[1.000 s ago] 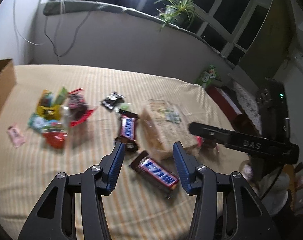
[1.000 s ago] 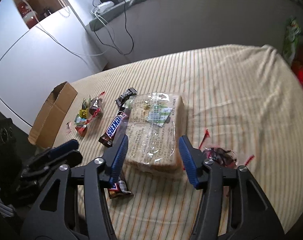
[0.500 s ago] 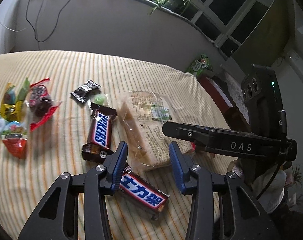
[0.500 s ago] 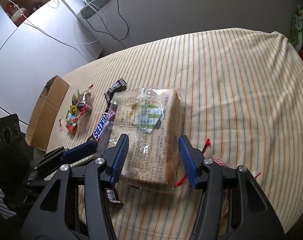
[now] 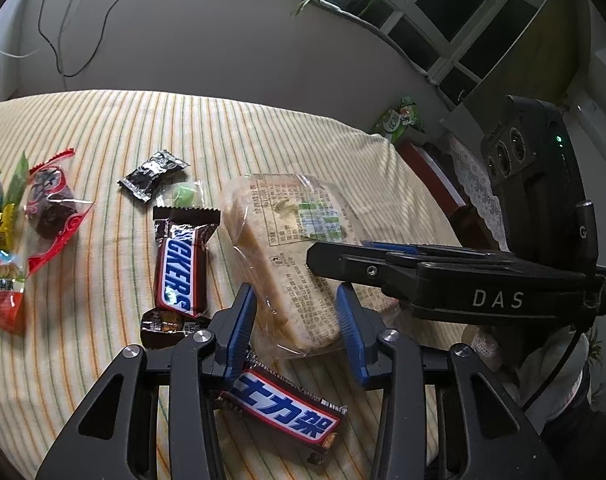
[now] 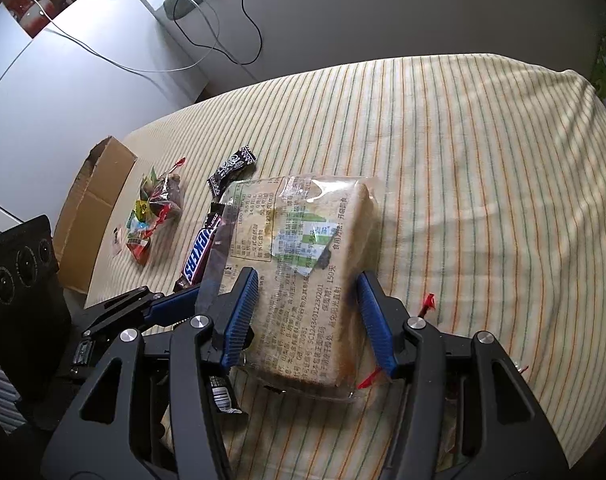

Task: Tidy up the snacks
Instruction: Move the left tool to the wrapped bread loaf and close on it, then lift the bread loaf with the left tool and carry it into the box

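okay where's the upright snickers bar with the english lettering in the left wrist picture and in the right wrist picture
Left wrist view: the Snickers bar lies left of centre on the striped cloth, just left of the bagged bread.
Right wrist view: the same bar shows left of centre, partly hidden behind the bread bag's left edge.
Shared landmark: the small black candy wrapper just beyond the bar.

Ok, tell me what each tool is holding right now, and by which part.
Nothing is held. Both tools are open: the right tool straddles the near end of the bagged bread loaf, and the left tool straddles its near corner, neither closed on it.
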